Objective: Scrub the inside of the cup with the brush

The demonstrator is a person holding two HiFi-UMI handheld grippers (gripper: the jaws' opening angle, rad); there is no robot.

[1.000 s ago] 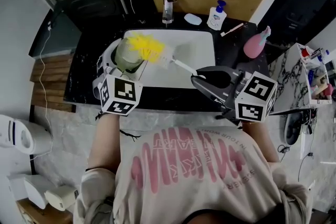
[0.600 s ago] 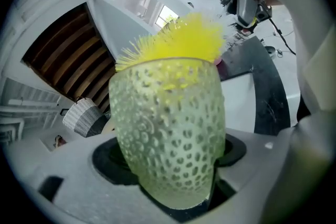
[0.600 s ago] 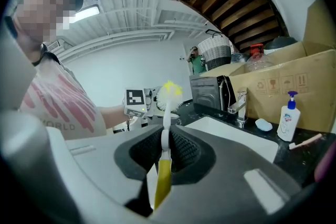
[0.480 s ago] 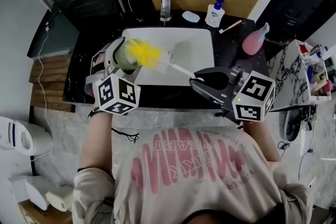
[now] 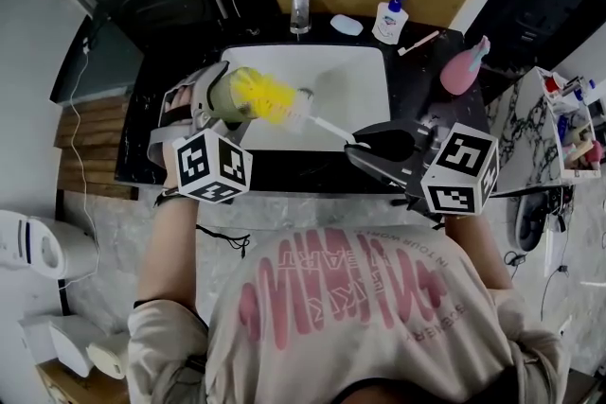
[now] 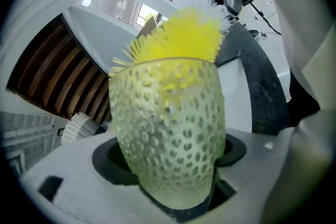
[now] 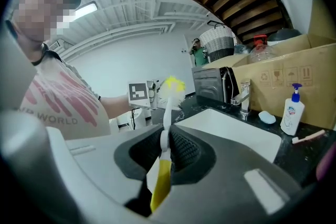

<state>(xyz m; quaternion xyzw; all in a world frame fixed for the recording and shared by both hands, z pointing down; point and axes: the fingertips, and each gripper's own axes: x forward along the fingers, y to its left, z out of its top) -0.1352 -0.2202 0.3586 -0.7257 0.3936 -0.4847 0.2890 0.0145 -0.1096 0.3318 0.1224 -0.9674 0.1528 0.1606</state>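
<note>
Head view: the left gripper (image 5: 201,104) holds the cup (image 5: 221,101) tilted on its side above the left edge of the sink (image 5: 355,76).
Left gripper view: jaws clamped around the dimpled green cup's base.
Right gripper (image 5: 358,147): jaws pinched tight on the handle of the brush (image 5: 270,97).
Brush: yellow bristle head partly inside the cup's mouth.

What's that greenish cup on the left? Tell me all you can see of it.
The cup is pale green and see-through, plastic or glass by its look, with a dimpled pattern all over its wall. The left gripper has its jaws shut on the base end, holding it tipped on its side above the left edge of the white sink, mouth towards the right. The brush has its yellow bristle head partly in the mouth; bristles show through the wall.
</note>
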